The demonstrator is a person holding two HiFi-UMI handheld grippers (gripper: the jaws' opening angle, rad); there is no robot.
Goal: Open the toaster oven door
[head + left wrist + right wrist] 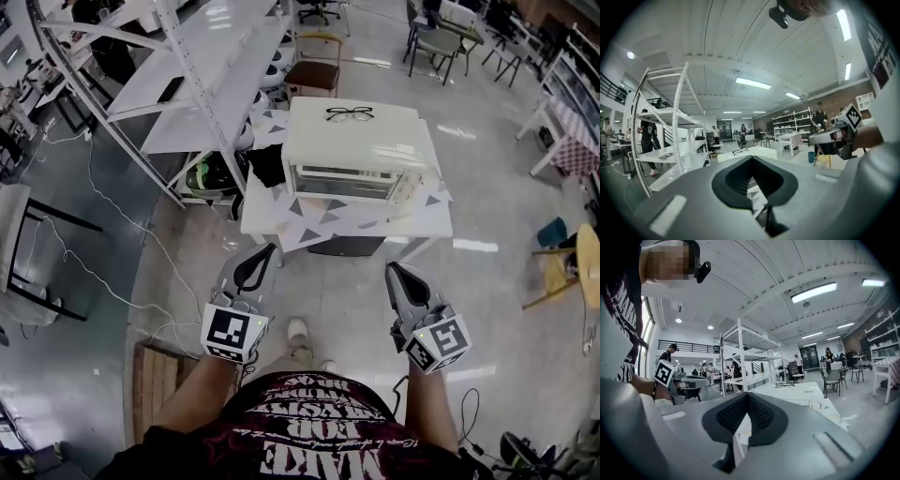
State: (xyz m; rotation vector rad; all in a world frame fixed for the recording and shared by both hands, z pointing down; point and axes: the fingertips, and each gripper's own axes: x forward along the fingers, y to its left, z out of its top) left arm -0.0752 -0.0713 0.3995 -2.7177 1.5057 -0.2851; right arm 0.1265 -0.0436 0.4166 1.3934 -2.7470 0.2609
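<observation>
Grey floor [506, 300]: glossy and runs under everything; cables [94, 187] trail across its left part.
White shelving rack [187, 66]: stands at the upper left of the head view, near the table's left end.
Table [309, 230]: its white top is printed with grey triangles, and it stands straight ahead of the person.
Toaster oven [352, 155]: white, sitting on the table toward its far side. Its glass door faces the person and lies flush against the front, closed. It is well apart from both grippers.
Left gripper [267, 253]: held low in front of the person and pointing toward the table. The jaw tips are pressed together with nothing between them, leaving only a thin wedge of gap behind the tips.
Right gripper [394, 272]: level with the left one and also pointing toward the oven. The jaw tips meet and nothing is held.
Glasses [350, 113]: dark-framed, lying on the oven's top near its back edge.
</observation>
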